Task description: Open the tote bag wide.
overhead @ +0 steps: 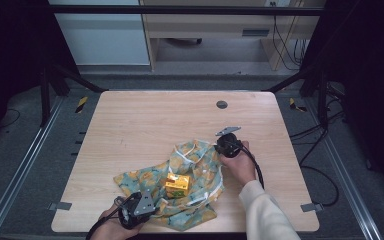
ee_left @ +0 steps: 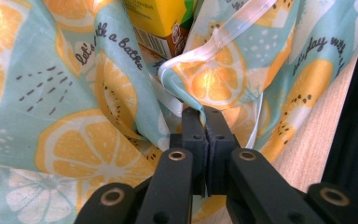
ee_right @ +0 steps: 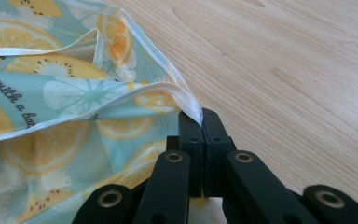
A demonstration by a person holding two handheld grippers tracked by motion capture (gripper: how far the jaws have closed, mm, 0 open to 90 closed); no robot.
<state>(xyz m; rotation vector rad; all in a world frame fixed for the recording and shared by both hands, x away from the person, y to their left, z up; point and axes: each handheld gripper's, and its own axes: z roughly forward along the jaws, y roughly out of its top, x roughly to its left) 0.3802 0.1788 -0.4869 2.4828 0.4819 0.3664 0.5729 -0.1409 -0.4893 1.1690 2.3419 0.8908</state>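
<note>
A pale-blue cloth printed with orange slices (overhead: 195,172) lies crumpled on the wooden table (overhead: 145,120), near its front edge. A yellow carton (overhead: 176,185) sits in the middle of the cloth. My left gripper (overhead: 152,202) is at the cloth's front-left part; in the left gripper view its jaws (ee_left: 205,114) are shut on a white-hemmed fold of cloth (ee_left: 205,70), with the carton (ee_left: 161,21) just beyond. My right gripper (overhead: 223,145) is at the cloth's far-right edge, shut on the white hem (ee_right: 186,100) of the cloth (ee_right: 51,93).
A small grey round cap (overhead: 221,104) is set into the table near its far edge. Bare wood spreads behind and left of the cloth. Black frame posts and cables stand around the table, and metal brackets (overhead: 60,205) sit at its front corners.
</note>
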